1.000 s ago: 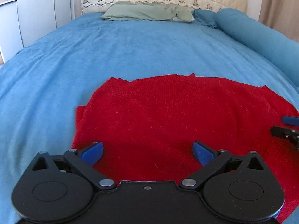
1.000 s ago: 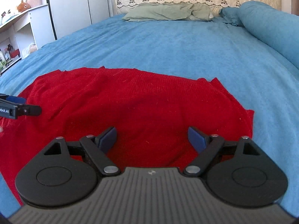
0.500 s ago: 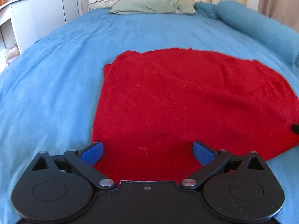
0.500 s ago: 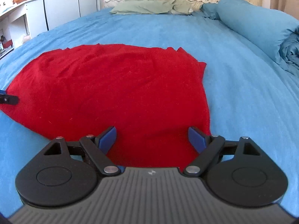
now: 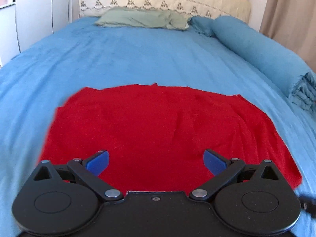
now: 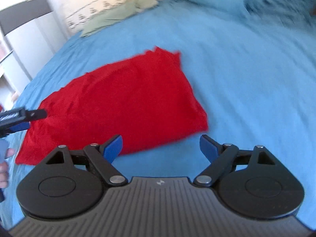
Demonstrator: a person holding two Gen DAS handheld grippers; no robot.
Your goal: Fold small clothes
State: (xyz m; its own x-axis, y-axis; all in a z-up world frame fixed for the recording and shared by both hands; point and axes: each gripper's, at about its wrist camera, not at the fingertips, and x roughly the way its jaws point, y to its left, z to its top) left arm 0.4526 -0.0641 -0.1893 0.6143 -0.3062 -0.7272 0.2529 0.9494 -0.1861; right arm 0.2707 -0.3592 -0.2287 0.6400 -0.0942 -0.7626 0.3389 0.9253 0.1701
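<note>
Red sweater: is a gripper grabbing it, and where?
No. The left gripper and right gripper are both open and empty; the sweater lies loose on the bed.

Hardly any writing can be read from where I hold things. On my left gripper [image 6: 23, 116], seen at the edge of the right wrist view, there is a white printed label, but blur leaves its letters unreadable. My right gripper [image 6: 161, 147] carries a small pale lightning-like mark on its grey ribbed body, a sign and not a word.

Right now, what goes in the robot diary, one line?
left gripper: open, over red sweater | right gripper: open, empty | sweater on blue bed
</note>
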